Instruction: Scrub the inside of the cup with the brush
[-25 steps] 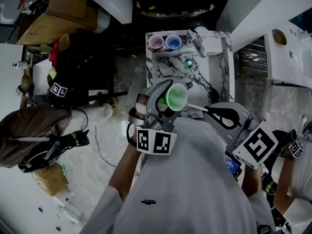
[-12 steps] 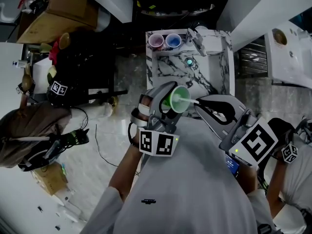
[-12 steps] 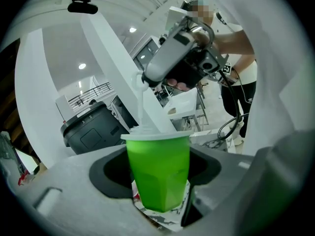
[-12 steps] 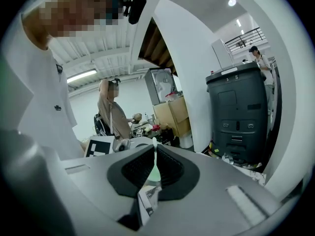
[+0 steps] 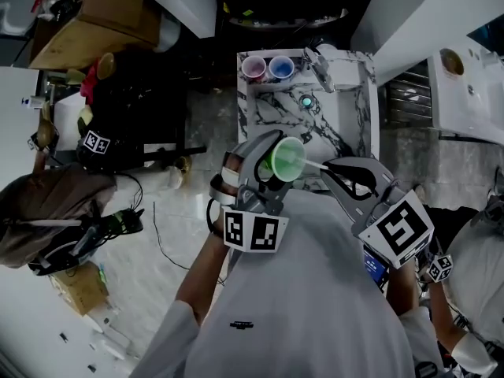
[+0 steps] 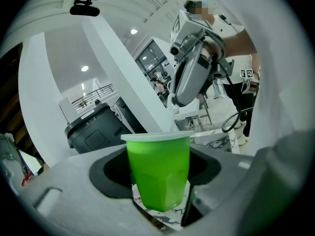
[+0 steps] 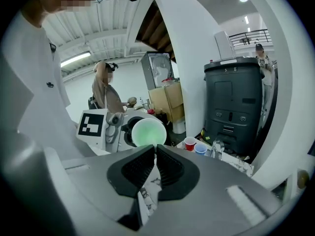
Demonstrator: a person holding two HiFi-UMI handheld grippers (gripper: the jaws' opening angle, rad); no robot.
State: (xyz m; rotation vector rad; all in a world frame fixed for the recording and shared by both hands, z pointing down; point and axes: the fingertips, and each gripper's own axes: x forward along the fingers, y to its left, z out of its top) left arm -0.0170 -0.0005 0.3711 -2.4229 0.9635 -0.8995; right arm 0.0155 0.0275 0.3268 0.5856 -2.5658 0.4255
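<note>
In the middle of the head view, the left gripper [image 5: 261,170] holds the green cup [image 5: 285,158] between its jaws, with the mouth turned to the right. The right gripper [image 5: 337,168], at centre right, has its jaws almost together on the thin white brush [image 5: 313,164], which reaches to the cup's mouth.

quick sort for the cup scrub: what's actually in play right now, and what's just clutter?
In play:
- green cup, held in the left claw
- brush, handle in the right claw, tip at the cup's mouth

Lying about:
- red cup, blue cup and faucet at the marble sink
- cardboard box
- black bin
</note>
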